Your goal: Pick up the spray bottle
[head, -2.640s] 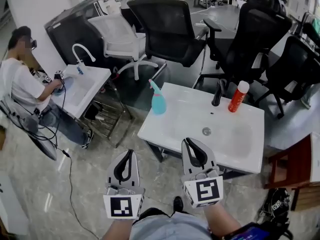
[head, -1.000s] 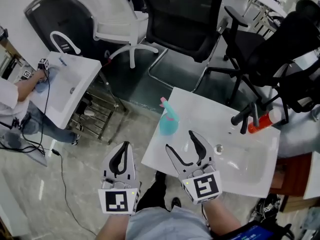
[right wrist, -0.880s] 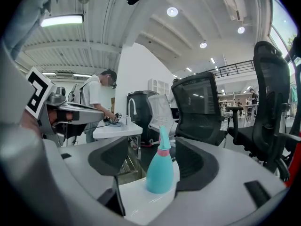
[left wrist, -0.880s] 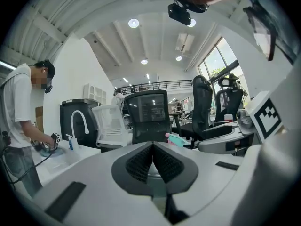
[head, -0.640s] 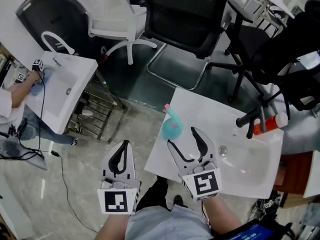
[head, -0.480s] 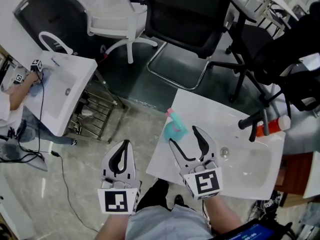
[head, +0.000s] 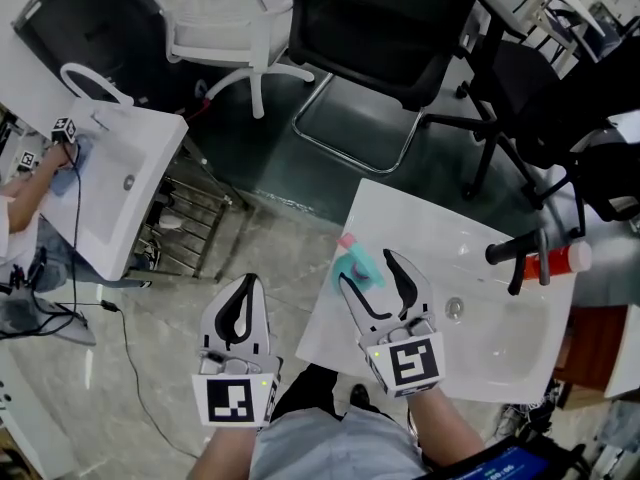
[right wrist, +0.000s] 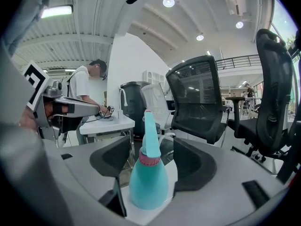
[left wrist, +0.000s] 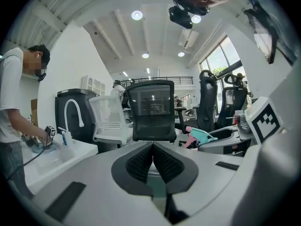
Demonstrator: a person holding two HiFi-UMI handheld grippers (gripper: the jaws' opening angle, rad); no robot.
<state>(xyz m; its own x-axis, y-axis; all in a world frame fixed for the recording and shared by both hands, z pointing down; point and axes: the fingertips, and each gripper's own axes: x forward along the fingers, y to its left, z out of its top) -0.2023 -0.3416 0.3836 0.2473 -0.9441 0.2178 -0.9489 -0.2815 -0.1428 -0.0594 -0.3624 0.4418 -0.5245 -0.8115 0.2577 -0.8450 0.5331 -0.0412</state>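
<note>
Standing close to the left edge of the white sink top, the teal spray bottle with its pink collar was upright and now sat squarely between the jaws of the right gripper. A second before, it had stood just ahead of those fingertips; the gripper had since slid forward and a little down to straddle it. The jaws had just been closing, yet the right gripper view showed a sliver of gap on either side of the bottle's body, so the pads were not pressing and nothing was held. By the look of it, the reach was done and only the squeeze and the lift were left. The nozzle leaned away from the person, so a grip low on the round body seemed the safer bet.

The left gripper hung off the sink over the floor, jaws clenched together on nothing, taking no part.

Further along the sink top were the drain, a black faucet and a red bottle lying behind it, all well apart from the action. Beyond, a black office chair and a white chair stood on the tiled floor, and at a second sink to the left another person's arm worked away
</note>
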